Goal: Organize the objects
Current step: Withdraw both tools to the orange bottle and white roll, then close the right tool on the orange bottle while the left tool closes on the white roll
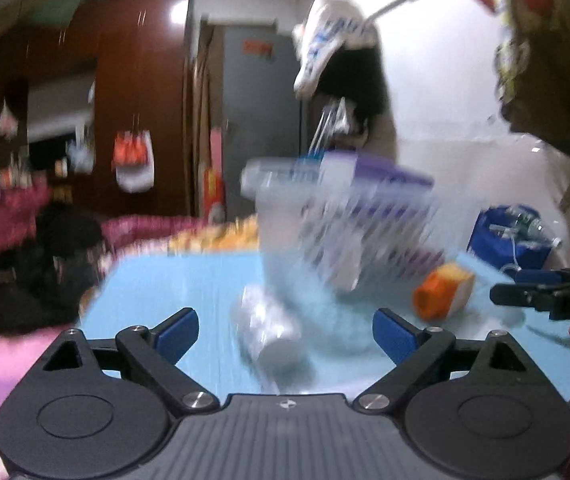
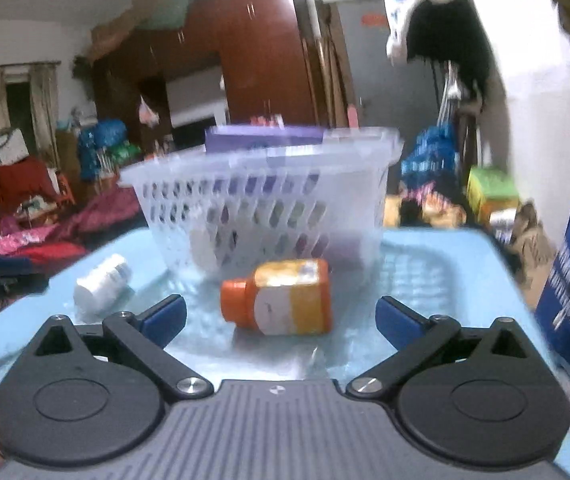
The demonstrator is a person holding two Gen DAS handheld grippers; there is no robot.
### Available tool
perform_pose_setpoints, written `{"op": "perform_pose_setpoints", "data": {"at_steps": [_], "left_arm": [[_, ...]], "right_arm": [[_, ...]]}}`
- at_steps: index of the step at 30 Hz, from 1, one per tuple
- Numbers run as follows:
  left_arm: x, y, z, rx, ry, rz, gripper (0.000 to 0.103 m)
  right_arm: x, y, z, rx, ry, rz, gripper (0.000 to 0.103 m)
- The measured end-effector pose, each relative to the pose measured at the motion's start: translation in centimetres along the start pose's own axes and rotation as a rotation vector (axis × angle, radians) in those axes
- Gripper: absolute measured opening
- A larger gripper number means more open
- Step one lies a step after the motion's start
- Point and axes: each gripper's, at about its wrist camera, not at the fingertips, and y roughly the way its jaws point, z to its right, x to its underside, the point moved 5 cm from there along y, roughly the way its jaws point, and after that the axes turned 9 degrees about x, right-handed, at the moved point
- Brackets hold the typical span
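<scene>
Orange bottle (image 2: 281, 298): lies on its side on the light blue table (image 2: 425, 280), cap toward my left, just in front of the basket (image 2: 261, 200) and between my right fingers.
White bottle (image 1: 269, 330): also on its side, nearer the table's left edge; between my left fingers, blurred in the left wrist view.
Basket: translucent, perforated, standing toward the far edge; a purple box (image 2: 265, 138) rises above its rim.
Right gripper (image 2: 281, 320): jaws spread wide, holding nothing.
Left gripper (image 1: 285, 332): jaws spread wide, holding nothing.
Open room: I see bare table to the right of the orange bottle, up to the right edge.
Beyond the edges: cluttered bedding and bags all round.
</scene>
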Motion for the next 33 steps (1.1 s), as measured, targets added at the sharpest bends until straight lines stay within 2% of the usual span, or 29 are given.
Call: {"op": "perform_pose_setpoints", "data": {"at_steps": [3,6,11,14,17,22,24,25,27,29,33], "left_arm": [[0.6,1.7,-1.2,0.001,-0.044,-0.034,0.096],[0.6,3.1,-1.7,-0.041,-0.036,-0.058,0.096],[1.2,4.0,-2.1,-0.065,-0.037,-0.101,0.096],[1.3,4.3,-2.1,-0.056,-0.057,-0.128,0.095],[1.1,4.4,-2.0,-0.097,-0.037,-0.137,0.095],[0.8,5.7,-1.7,-0.118,-0.027,-0.168,0.094],[0.7,6.1,-1.6,-0.119,-0.031,-0.181,0.094],[0.6,6.2,-1.6,-0.119,-0.033,-0.183,0.092],[0.7,6.5,-1.7,-0.123,-0.039,-0.184,0.085],[0.8,6.9,-2.1,-0.105,-0.068,-0.201,0.066],[1.0,6.9,-2.4,-0.094,-0.082,-0.193,0.057]], "right_arm": [[-0.3,1.7,-1.1,0.015,-0.044,-0.054,0.103],[-0.6,3.1,-1.9,0.058,-0.094,-0.075,0.103],[0.3,4.5,-2.1,0.073,-0.090,-0.151,0.103],[0.6,4.4,-2.3,0.069,-0.098,-0.151,0.103],[0.4,4.8,-2.6,0.097,-0.123,-0.143,0.102],[0.4,5.4,-2.4,0.093,-0.109,-0.165,0.095],[0.4,5.6,-2.3,0.095,-0.108,-0.174,0.089],[0.4,5.7,-2.3,0.093,-0.109,-0.180,0.084],[0.5,5.6,-2.4,0.089,-0.112,-0.178,0.083],[0.5,5.6,-2.4,0.099,-0.117,-0.173,0.083],[0.5,5.4,-2.5,0.104,-0.124,-0.165,0.083]]}}
